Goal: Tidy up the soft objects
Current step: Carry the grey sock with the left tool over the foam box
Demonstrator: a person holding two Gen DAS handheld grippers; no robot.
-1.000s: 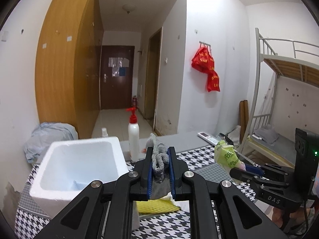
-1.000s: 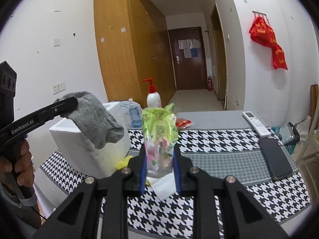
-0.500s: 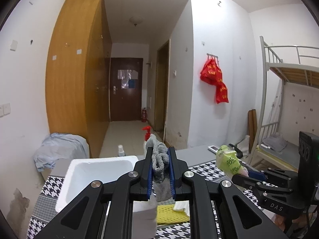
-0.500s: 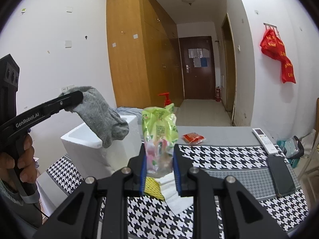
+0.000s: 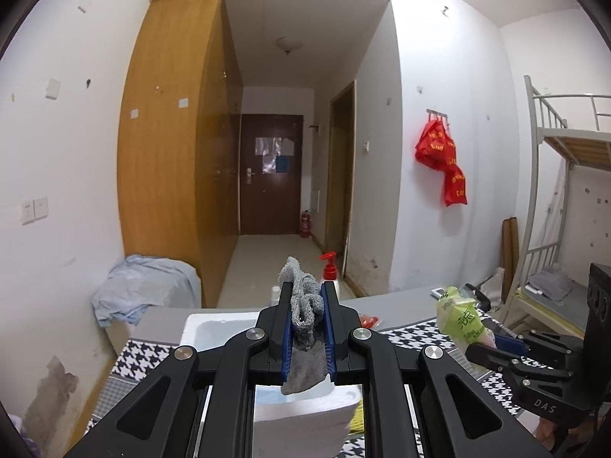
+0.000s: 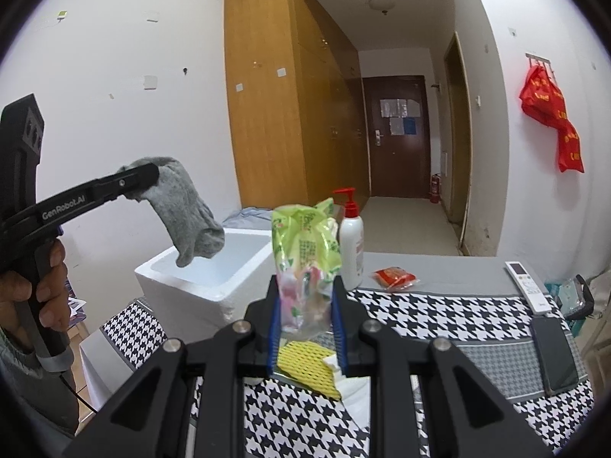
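Note:
My left gripper is shut on a grey sock, which hangs from its jaws above the open white foam box. From the right wrist view the same sock dangles over the foam box, with the left gripper held by a hand. My right gripper is shut on a crinkled green and clear plastic bag; that bag also shows at the right of the left wrist view. A yellow mesh pad and white tissue lie on the houndstooth cloth below.
A white pump bottle stands right of the foam box. A red packet, a remote and a dark phone lie on the table. A bunk bed frame stands at the right.
Both grippers have risen with their loads; table and box sit lower in both views. The sock now hangs above the box opening rather than beside its wall.

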